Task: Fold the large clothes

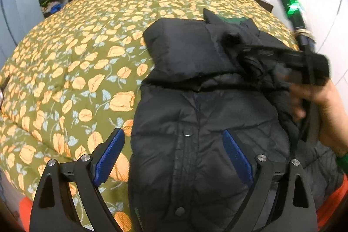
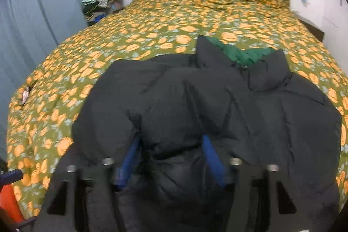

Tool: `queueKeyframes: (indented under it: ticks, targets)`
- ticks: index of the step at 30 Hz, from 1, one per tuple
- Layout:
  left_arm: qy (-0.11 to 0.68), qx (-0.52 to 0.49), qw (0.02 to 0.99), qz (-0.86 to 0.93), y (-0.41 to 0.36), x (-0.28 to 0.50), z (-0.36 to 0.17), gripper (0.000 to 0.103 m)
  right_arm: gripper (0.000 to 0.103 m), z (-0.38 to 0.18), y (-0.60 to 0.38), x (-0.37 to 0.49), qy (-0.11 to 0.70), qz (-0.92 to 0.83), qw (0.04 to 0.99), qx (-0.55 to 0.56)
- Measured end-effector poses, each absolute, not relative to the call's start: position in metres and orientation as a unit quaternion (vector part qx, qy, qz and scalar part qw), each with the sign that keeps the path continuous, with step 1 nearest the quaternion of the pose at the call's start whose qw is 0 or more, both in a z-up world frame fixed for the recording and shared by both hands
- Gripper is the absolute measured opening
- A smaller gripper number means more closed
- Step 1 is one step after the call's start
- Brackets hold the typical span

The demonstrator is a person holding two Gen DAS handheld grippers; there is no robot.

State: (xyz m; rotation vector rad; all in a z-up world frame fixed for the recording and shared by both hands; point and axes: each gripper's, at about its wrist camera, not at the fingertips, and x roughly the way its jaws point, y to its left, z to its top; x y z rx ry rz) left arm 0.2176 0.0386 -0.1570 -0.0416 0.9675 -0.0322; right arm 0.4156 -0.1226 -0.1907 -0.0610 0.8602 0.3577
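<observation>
Left tongs [image 1: 174, 151] spread wide; right tongs [image 2: 171, 145] pinch jacket [image 1: 195, 101]

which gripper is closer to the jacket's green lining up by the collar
Right. The right gripper reaches over the black jacket with padding bunched between its fingers, just short of the green lining. The left gripper hangs open over the jacket's lower front, farther back.

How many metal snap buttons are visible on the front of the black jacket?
2. One snap button sits on the front placket of the black jacket, level with the open left tongs; the second lies lower, nearer the camera. Folds may hide others.
</observation>
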Motion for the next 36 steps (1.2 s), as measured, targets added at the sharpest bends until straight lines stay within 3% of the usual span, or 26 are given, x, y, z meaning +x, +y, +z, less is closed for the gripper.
queueKeyframes:
  ticks: [1,2,10,16,19,20,21,22,25,28,29,30,31,33,36]
  targets:
    - [0.466,-0.023,0.885,-0.014,0.042,0.217,-0.158,0.092,0.01,-0.188,-0.13,0.415,0.416,0.173,0.892,-0.019]
    - [0.466,-0.024,0.884,-0.012,0.045,0.216,-0.159,0.092,0.008,-0.18,-0.141,0.413,0.413,0.174,0.894,-0.003]
    - [0.463,-0.036,0.885,-0.01,0.054,0.224,-0.159,0.092,0.006,-0.093,-0.295,0.374,0.348,0.139,0.921,0.102]
    - [0.459,-0.022,0.888,-0.02,0.034,0.237,-0.153,0.092,0.007,-0.127,-0.394,0.398,0.404,0.061,0.902,0.138]
    - [0.455,-0.004,0.89,-0.026,0.025,0.24,-0.148,0.092,0.019,-0.147,-0.412,0.403,0.425,0.045,0.892,0.15]
    - [0.455,0.001,0.89,-0.024,0.024,0.24,-0.148,0.092,0.047,-0.149,-0.414,0.402,0.424,0.05,0.89,0.161]
    - [0.455,0.006,0.89,-0.023,0.023,0.24,-0.148,0.092,0.063,-0.151,-0.415,0.398,0.418,0.068,0.887,0.185]
    - [0.458,0.007,0.889,-0.022,0.024,0.241,-0.15,0.092,0.068,-0.153,-0.413,0.395,0.41,0.089,0.883,0.208]
    - [0.467,-0.002,0.884,-0.02,0.027,0.243,-0.155,0.092,0.068,-0.163,-0.39,0.399,0.429,0.121,0.871,0.207]
    - [0.47,-0.011,0.882,-0.018,0.029,0.244,-0.157,0.092,0.068,-0.195,-0.36,0.42,0.499,0.11,0.846,0.154]
    - [0.47,-0.01,0.883,-0.018,0.029,0.244,-0.157,0.092,0.065,-0.204,-0.355,0.425,0.522,0.11,0.833,0.144]
    - [0.468,-0.008,0.883,-0.018,0.03,0.244,-0.156,0.092,0.041,-0.208,-0.352,0.427,0.524,0.11,0.832,0.146]
    - [0.466,-0.004,0.884,-0.018,0.03,0.244,-0.155,0.092,0.026,-0.204,-0.351,0.428,0.515,0.11,0.837,0.147]
    - [0.462,0.004,0.887,-0.016,0.032,0.246,-0.153,0.092,0.015,-0.187,-0.35,0.427,0.494,0.105,0.854,0.126]
    - [0.464,0.005,0.886,-0.016,0.034,0.255,-0.155,0.092,0.015,-0.17,-0.353,0.431,0.475,0.071,0.873,0.078]
